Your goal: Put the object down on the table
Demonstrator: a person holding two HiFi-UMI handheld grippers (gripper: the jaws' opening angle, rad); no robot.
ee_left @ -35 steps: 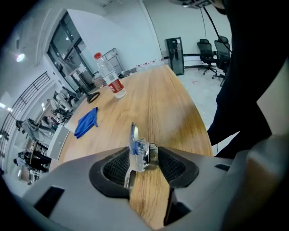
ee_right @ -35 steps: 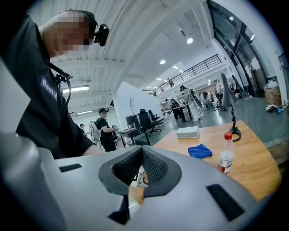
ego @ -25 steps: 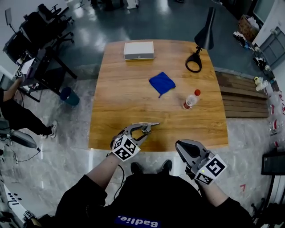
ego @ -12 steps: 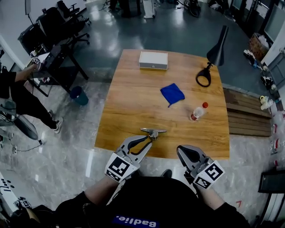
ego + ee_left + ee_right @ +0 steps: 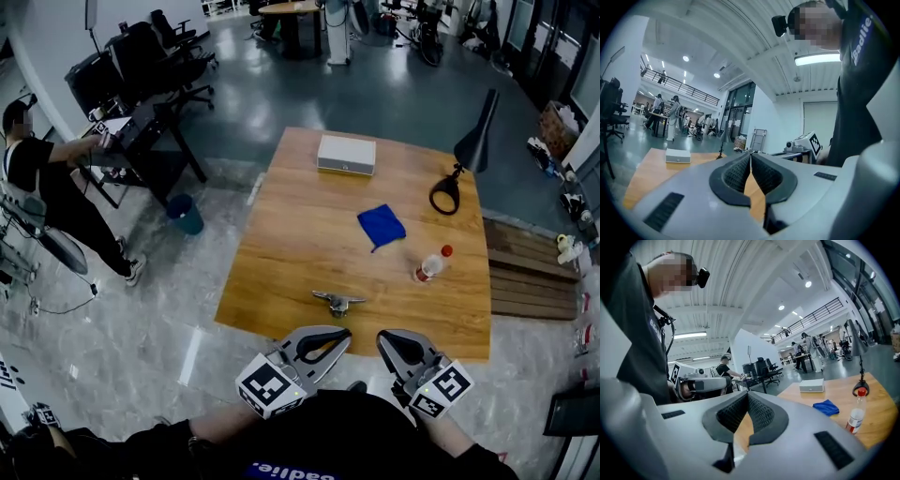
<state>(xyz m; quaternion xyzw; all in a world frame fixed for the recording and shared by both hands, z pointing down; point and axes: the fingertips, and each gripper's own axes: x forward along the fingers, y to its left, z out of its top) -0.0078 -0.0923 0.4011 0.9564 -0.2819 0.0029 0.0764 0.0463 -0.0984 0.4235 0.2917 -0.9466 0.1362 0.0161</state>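
Metal cleat (image 5: 337,302) lies flat on the table (image 5: 281,262), near the front edge and clear of both tools. Our left gripper (image 5: 343,336) is closing on nothing. Our right gripper (image 5: 385,339) is pinched together, empty. We judge the placement done, so we hold both back and avoid nudging it.

Table (image 5: 291,234): brown wood grain. Object (image 5: 337,301): silver-grey metal. Cloth (image 5: 381,226): plain blue. Box (image 5: 346,155): white with a grey side. Bottle (image 5: 429,267): clear, with a red cap (image 5: 447,251). Lamp (image 5: 476,145): black. Bin (image 5: 187,214): blue. Floor (image 5: 141,328): grey, marbled and glossy.
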